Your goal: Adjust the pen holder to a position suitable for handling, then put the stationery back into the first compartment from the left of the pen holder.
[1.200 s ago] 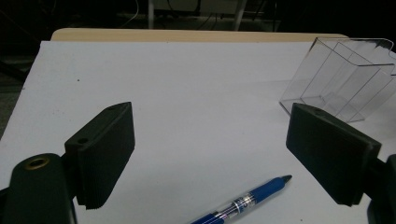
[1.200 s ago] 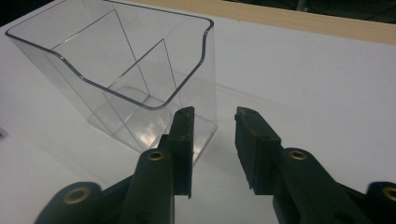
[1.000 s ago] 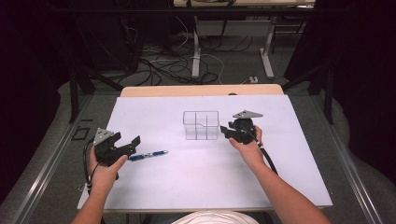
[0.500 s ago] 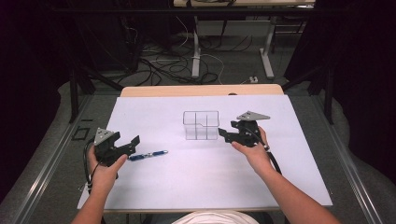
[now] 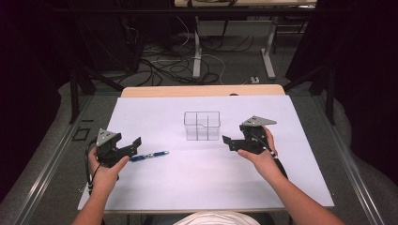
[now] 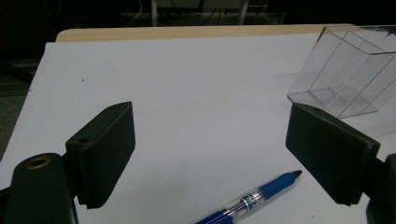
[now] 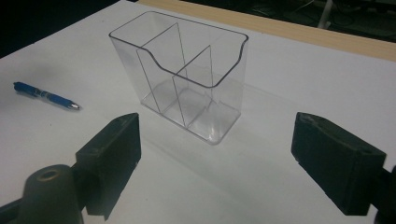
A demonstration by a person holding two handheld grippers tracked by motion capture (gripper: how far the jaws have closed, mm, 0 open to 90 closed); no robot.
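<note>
Left gripper view: the pen (image 6: 254, 199) lies just ahead between the wide-open, empty jaws of the left gripper (image 6: 210, 154), its axis slanting far-right; right gripper (image 7: 231, 163), also wide open and empty, faces the organizer (image 7: 180, 74).

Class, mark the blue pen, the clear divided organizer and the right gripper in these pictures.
blue pen (image 5: 149, 155), high view, mid-barrel.
clear divided organizer (image 7: 187, 74), right gripper view, front wall.
right gripper (image 5: 227, 141), high view, midway between its open jaws.
</note>
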